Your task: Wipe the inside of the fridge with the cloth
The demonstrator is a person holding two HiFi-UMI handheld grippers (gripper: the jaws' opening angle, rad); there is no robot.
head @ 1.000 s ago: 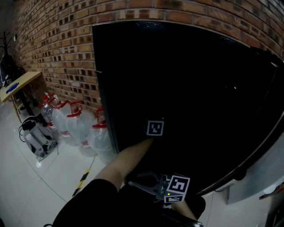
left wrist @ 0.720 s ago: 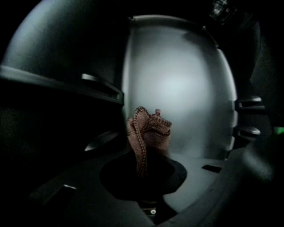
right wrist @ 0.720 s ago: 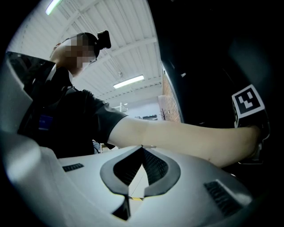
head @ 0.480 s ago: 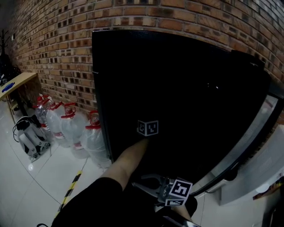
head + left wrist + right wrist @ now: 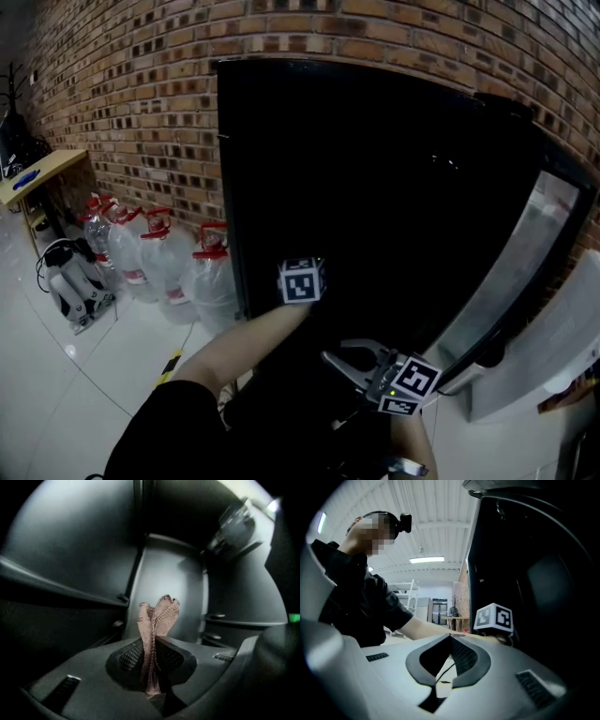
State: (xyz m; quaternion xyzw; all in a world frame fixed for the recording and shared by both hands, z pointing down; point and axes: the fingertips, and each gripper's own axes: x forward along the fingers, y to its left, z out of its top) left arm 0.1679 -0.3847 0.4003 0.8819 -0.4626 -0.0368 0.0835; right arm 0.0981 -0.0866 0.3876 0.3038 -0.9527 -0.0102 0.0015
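While the left gripper [image 5: 153,638] points into the open fridge [image 5: 375,187], its jaws are pressed on a pinkish-brown cloth [image 5: 158,615]. The cloth stands upright between the ribbed pads [image 5: 133,654], and its folded, stitched edge rises past the tips of the jaws. Ahead of this gripper are the grey inner walls of the fridge, with dark ledges running to its left and short rails to its right. It seems that the cloth is free of the walls, but the dim light makes this difficult to judge.

The right gripper [image 5: 450,637] has its jaws pressed together and nothing is pinched between them. Just beyond its tips, slightly to the right, is the marker cube [image 5: 493,617] of the left gripper, and a bare forearm [image 5: 426,629] reaches across towards that cube. To the right of this gripper is the black body of the fridge.

From the head view, the right gripper is lower and nearer to the person than the left one. The fridge door [image 5: 511,272] is swung out to the right of both. Far to the left of the left gripper, several large water bottles [image 5: 164,267] with red caps stand on the floor against the brick wall [image 5: 131,103].
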